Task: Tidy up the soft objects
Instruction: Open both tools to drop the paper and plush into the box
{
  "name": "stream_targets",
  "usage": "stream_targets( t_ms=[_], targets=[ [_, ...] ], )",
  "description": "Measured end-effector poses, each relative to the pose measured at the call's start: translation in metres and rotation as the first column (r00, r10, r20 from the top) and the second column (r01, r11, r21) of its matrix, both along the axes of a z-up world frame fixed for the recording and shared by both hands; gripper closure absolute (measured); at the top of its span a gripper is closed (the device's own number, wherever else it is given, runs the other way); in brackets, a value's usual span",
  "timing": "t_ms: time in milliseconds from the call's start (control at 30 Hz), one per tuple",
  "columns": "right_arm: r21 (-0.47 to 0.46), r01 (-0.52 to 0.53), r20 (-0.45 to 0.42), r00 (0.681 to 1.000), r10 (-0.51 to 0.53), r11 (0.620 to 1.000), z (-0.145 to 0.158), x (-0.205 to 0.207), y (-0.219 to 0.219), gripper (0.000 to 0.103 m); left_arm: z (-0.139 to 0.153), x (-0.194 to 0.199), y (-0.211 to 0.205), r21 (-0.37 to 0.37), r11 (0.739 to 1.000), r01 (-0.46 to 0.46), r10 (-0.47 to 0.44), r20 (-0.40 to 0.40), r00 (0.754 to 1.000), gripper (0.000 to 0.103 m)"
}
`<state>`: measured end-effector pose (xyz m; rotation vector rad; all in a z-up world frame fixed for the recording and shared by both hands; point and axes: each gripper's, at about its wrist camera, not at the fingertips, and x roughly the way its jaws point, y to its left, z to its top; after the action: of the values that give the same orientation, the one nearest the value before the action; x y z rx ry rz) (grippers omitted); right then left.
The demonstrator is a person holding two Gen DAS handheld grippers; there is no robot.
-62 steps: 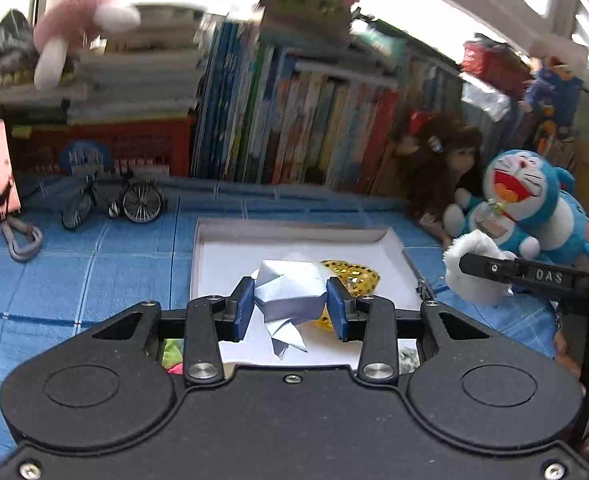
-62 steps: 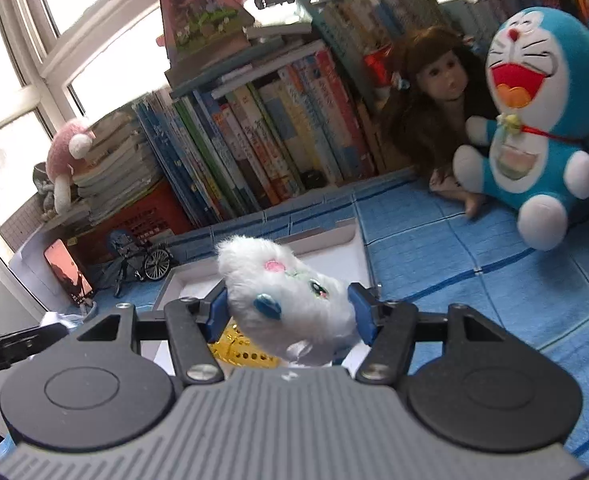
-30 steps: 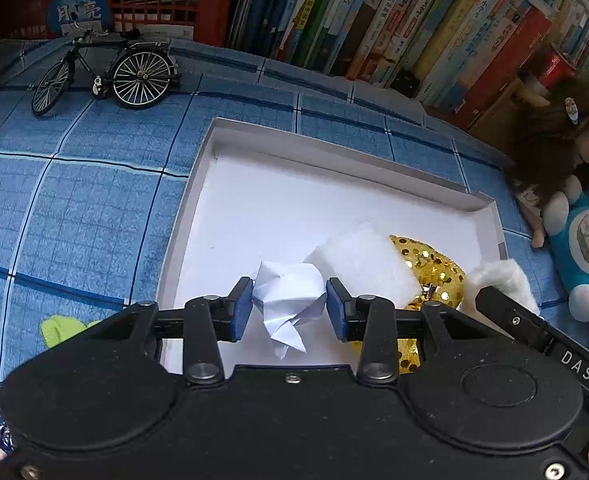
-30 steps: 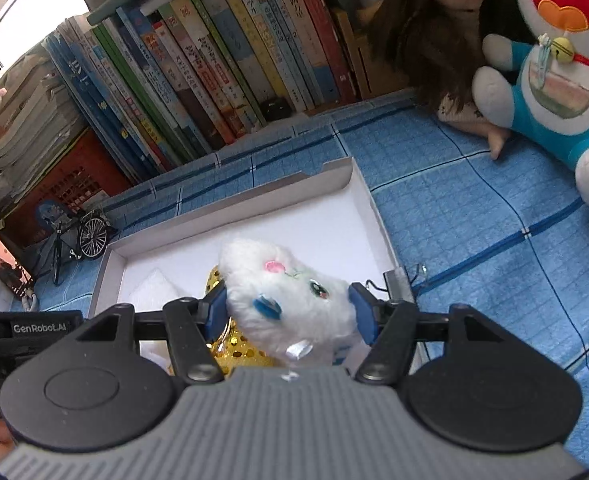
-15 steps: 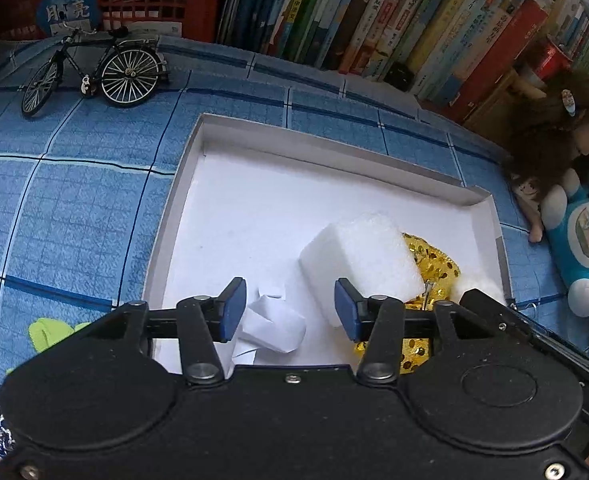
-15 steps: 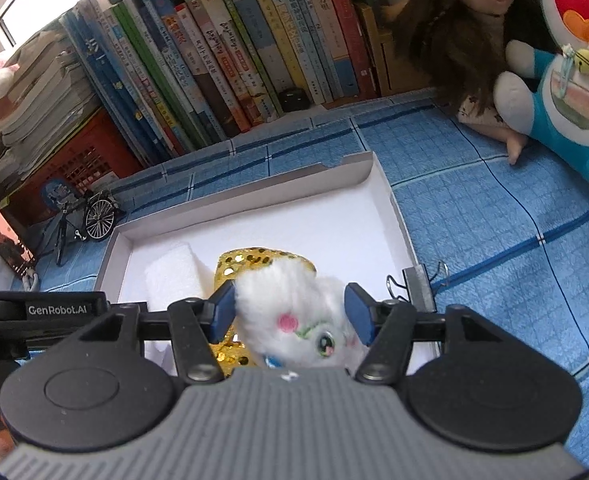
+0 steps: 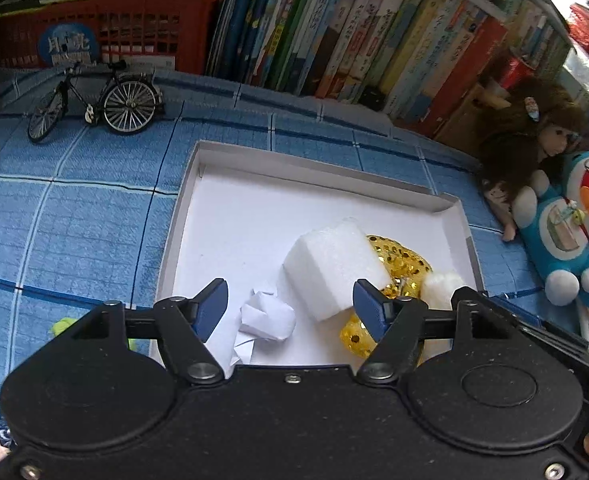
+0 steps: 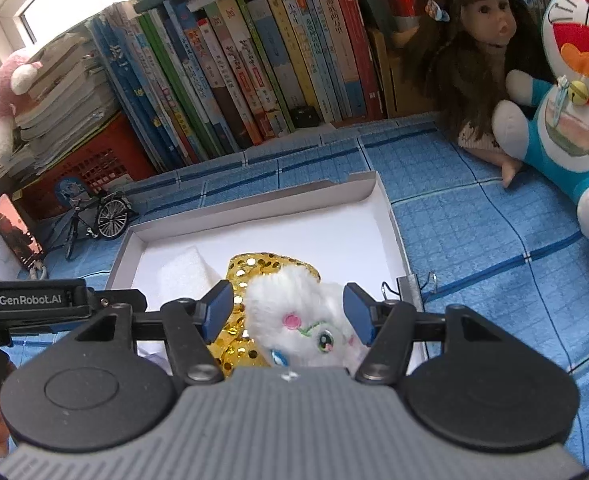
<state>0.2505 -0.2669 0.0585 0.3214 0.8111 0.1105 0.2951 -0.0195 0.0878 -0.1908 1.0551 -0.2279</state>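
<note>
White tray (image 7: 450, 216) under both grippers' spread jaws.

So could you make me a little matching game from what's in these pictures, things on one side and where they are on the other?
Things:
1. crumpled white paper
2. white fluffy toy
3. toy bicycle
4. blue cat plush

Places:
A. on the blue cloth by the red crate
B. in the box, between the open left gripper's fingers
C. beside the doll, outside the box
D. between the open right gripper's fingers, against the gold sequin piece

Pairs: 1-B, 2-D, 3-A, 4-C
</note>
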Motion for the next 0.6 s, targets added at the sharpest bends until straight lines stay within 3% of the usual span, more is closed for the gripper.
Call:
stream_targets(
  t_ms=[333, 600],
  targets=[
    [-0.040, -0.074, 0.129, 0.989, 0.078, 0.996, 0.024, -0.041, -0.006, 0.022, 0.034, -0.048, 0.022, -0.012, 0.999, 0.045, -0.043, 0.141, 0.989, 0.033],
    [-0.060, -0.219, 0.193, 0.955, 0.226, 0.974, 0.051, -0.073, 0.021, 0.018, 0.049, -0.095, 0.056, -0.002, 0.998, 0.063, -0.061, 0.225, 0.973, 0.031]
  ],
)
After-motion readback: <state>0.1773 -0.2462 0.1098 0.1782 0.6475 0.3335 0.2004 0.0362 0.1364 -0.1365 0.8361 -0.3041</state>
